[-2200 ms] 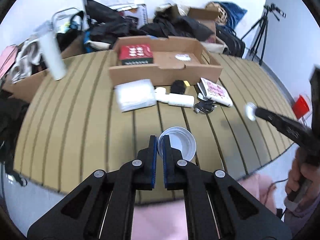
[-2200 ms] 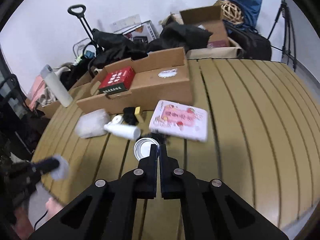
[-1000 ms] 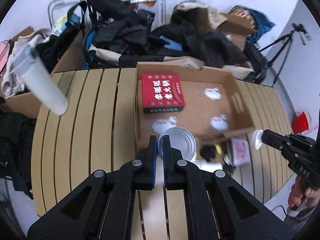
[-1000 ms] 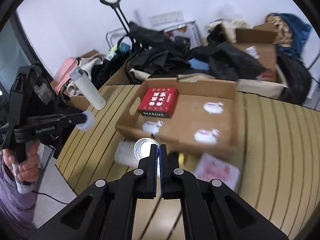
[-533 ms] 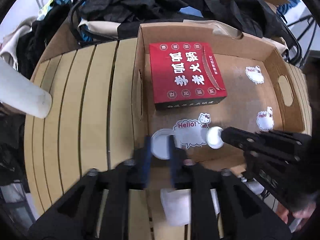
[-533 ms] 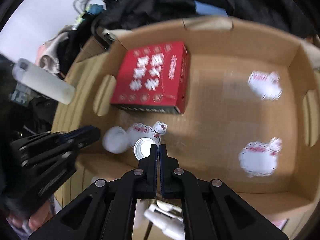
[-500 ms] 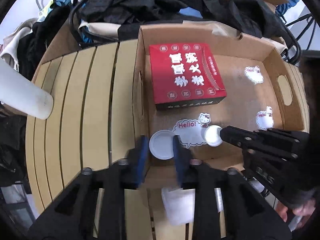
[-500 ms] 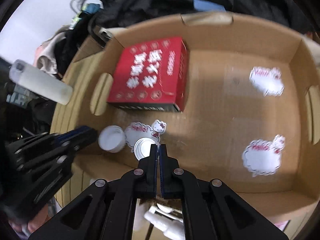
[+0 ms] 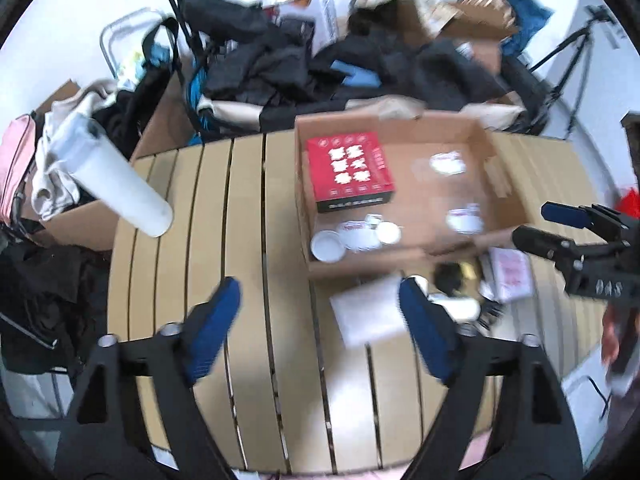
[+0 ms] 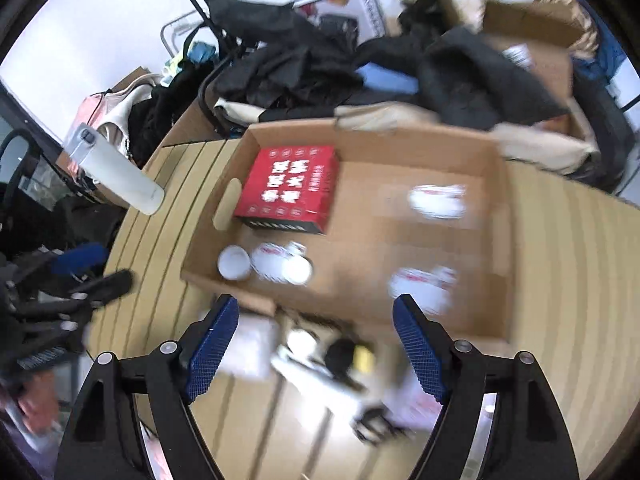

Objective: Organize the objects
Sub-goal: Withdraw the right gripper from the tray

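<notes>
Two white round lids lie side by side on the floor of the cardboard box (image 9: 500, 184), near its front-left corner: one lid (image 9: 328, 245) on the left, the other lid (image 9: 388, 232) on the right. A red carton (image 9: 348, 170) lies behind them. My left gripper (image 9: 318, 296) hovers over the slatted table in front of the box, its jaws opening wide with nothing between them. My right gripper (image 10: 314, 308) hangs above the box's front wall, its jaws also opening and empty. In the right wrist view the lids (image 10: 234, 263) rest apart from both grippers.
A white packet (image 9: 370, 312), a white bottle (image 9: 452, 306), a black object (image 9: 450, 274) and a pink-printed pack (image 9: 512, 276) lie in front of the box. A white tumbler (image 9: 120, 184) stands at the table's left. Bags and clothes are piled behind.
Both grippers let go of their lids inside the box, spread their jaws wide and drew back and away from the box floor. The lids stay in the box.
</notes>
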A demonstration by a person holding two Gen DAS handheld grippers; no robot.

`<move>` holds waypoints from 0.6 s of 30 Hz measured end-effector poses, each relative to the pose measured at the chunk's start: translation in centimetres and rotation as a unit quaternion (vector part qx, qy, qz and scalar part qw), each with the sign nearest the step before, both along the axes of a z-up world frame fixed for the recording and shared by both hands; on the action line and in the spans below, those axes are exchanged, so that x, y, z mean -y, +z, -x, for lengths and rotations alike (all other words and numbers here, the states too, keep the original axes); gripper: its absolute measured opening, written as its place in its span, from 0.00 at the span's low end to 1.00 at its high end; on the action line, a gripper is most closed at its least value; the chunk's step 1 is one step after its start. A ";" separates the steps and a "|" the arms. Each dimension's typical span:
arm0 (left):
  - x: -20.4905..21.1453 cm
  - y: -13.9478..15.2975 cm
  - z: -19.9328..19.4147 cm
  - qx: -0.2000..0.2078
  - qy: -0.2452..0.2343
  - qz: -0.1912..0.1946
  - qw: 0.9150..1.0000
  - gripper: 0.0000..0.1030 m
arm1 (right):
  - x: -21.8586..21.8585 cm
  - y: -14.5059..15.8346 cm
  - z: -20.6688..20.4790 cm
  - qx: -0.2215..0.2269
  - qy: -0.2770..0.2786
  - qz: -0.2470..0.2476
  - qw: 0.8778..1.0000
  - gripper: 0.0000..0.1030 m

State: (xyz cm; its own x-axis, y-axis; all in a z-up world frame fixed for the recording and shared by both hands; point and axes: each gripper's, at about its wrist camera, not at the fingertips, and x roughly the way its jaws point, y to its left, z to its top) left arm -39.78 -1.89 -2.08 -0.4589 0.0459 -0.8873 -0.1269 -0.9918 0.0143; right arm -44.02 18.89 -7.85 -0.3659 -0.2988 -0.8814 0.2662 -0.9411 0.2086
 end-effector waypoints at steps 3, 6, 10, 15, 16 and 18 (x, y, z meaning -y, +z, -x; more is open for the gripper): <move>0.4 3.2 -5.0 -0.047 -0.004 0.002 0.999 1.00 | -3.6 2.9 -4.3 -0.025 -0.006 -0.019 0.999 0.80; 0.4 4.7 -9.0 -0.077 -0.006 -0.007 0.997 1.00 | -6.5 4.8 -8.1 -0.039 -0.026 -0.027 0.999 0.80; -0.6 4.4 -13.8 -0.085 -0.007 -0.018 0.996 1.00 | -8.1 6.6 -13.2 -0.060 -0.032 -0.001 0.998 0.80; -0.9 4.6 -20.5 -0.131 0.012 0.008 0.991 1.00 | -7.6 7.9 -20.1 -0.107 -0.018 -0.018 0.994 0.80; -0.6 4.7 -22.4 -0.140 0.017 0.003 0.990 1.00 | -7.4 8.0 -22.1 -0.116 -0.013 -0.015 0.993 0.80; -0.1 4.6 -25.9 -0.150 0.017 -0.023 0.988 1.00 | -7.2 8.0 -26.1 -0.130 0.000 0.008 0.991 0.80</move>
State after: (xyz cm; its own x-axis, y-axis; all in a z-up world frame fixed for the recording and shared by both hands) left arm -13.93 -1.83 2.48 -0.7033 0.0630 -0.7081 -0.0911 -0.9958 0.0018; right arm -17.90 26.10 0.18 -0.5800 -0.3125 -0.7523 0.3138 -0.9379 0.1477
